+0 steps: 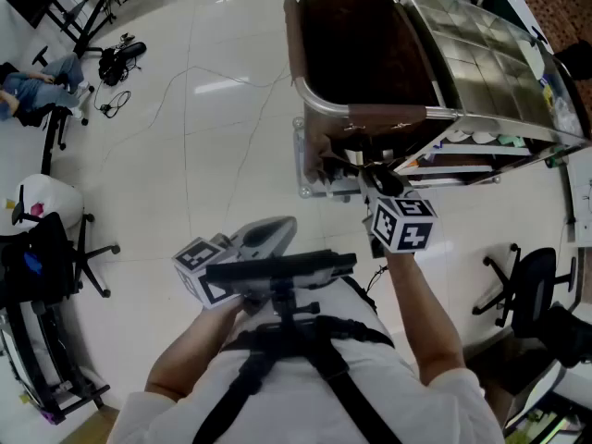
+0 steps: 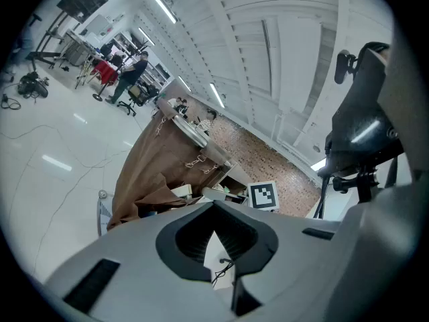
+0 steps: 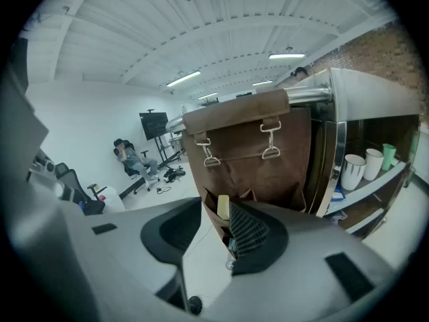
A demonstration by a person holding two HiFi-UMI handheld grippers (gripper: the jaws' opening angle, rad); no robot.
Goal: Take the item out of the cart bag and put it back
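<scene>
**Right hand-held gripper open at the bag's pocket, item still inside**

Your right hand-held gripper [image 1: 375, 176] reaches down and forward to the lower front of the brown cart bag [image 1: 370, 54], which hangs on the metal cart [image 1: 481, 44]. In the right gripper view its jaws stand well apart and unclenched [image 3: 216, 210], with the pads pressing on nothing. Straight ahead of them, a pale, flat item [image 3: 222, 206] stands upright with its top showing out of a low front pocket [image 3: 268, 196] of the bag [image 3: 248, 153]. It sits just beside the inner face of the right-hand jaw. Whether that jaw touches it, you cannot tell from here. The item is not grasped and has not left the pocket.

Your left hand-held gripper [image 1: 289, 224] is held close to your body, well short of the cart, pointing roughly level toward it. In the left gripper view its jaws [image 2: 214, 210] are clenched, tips meeting, with only floor [image 2: 60, 180] showing in the wedge behind them and nothing held. The bag [image 2: 144, 173] hangs ahead of it, well apart.

White cups [image 3: 353, 170] stand on the cart's shelf to the right of the bag.
</scene>
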